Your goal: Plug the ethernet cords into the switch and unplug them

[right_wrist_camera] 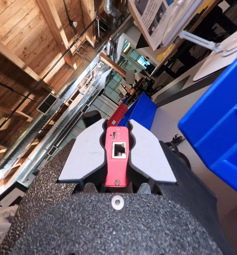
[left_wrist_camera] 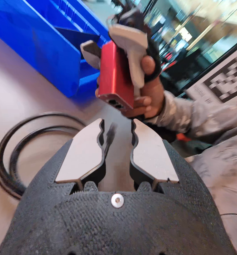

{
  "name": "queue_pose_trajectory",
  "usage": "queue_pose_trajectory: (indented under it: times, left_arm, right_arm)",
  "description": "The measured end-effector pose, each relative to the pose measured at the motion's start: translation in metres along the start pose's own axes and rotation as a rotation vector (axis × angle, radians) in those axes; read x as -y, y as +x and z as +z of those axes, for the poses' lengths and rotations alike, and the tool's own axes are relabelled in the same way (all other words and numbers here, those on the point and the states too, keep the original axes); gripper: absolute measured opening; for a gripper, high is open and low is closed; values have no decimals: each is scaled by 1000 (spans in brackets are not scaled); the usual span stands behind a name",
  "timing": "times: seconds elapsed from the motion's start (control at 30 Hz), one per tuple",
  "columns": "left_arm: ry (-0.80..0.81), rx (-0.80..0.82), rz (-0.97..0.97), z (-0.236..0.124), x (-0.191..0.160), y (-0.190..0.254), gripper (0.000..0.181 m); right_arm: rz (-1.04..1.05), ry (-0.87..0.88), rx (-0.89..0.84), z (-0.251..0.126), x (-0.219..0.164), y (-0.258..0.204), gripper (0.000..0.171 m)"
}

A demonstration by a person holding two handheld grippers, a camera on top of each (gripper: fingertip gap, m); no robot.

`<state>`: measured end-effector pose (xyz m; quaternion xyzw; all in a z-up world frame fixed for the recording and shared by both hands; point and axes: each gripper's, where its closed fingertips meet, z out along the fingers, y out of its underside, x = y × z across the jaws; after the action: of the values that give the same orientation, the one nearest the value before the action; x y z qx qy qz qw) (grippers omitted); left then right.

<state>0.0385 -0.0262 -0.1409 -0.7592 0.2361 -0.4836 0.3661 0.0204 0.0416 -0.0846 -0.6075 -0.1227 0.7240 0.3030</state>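
Note:
My right gripper (right_wrist_camera: 117, 124) is shut on the red switch (right_wrist_camera: 117, 153), held in the air. The end facing its camera has one empty ethernet port. In the left wrist view the right gripper (left_wrist_camera: 101, 45) holds the switch (left_wrist_camera: 115, 74) upright, and its lower end with two dark empty ports faces my left gripper (left_wrist_camera: 117, 122). My left gripper is open just below the switch. A blurred black cord end (left_wrist_camera: 110, 133) shows in the gap against the left finger; I cannot tell whether it is touching. The rest of the black ethernet cord (left_wrist_camera: 9, 149) lies coiled on the table.
A blue bin (left_wrist_camera: 36, 45) stands on the table behind the switch, and shows large at the right of the right wrist view (right_wrist_camera: 217, 131). A sheet with a black and white square pattern (left_wrist_camera: 225, 82) lies at the right. A grey sleeve (left_wrist_camera: 190, 117) reaches in from the right.

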Motion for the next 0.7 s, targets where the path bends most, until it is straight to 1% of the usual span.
queue_pose_trajectory:
  times: [0.03,0.13,0.23,0.27,0.37,0.47,0.5,0.57,0.63,0.7]
  left_arm:
    - [35,-42,-25,-1,6,4,39]
    - [69,-85,-37,0,14,9,39]
    - [82,-108,-60,2,16,6,25]
    - [97,-130,-78,2,17,6,24]
    - [161,-197,-160,-5,25,4,24]
    - [166,-256,-189,-5,24,8,36]
    - [185,-280,-194,-5,26,12,37]
    - [194,-266,-165,-4,28,12,27]
    - [175,-227,-111,-11,32,11,26]
    - [113,-162,-20,-23,34,8,26]
  right_arm:
    - [-26,-6,-1,1,-2,-3,28]
    - [-86,-16,-2,4,-7,-7,28]
    - [-100,-1,32,4,-4,-13,28]
    - [-102,0,39,3,-4,-14,28]
    - [-101,11,57,2,-1,-15,28]
    - [-108,6,92,5,-5,-20,28]
    - [-125,-7,96,7,-9,-21,28]
    - [-152,-7,123,9,-11,-26,28]
    - [-234,-79,145,9,-16,-30,28]
    - [-399,-258,143,8,-33,-30,28]
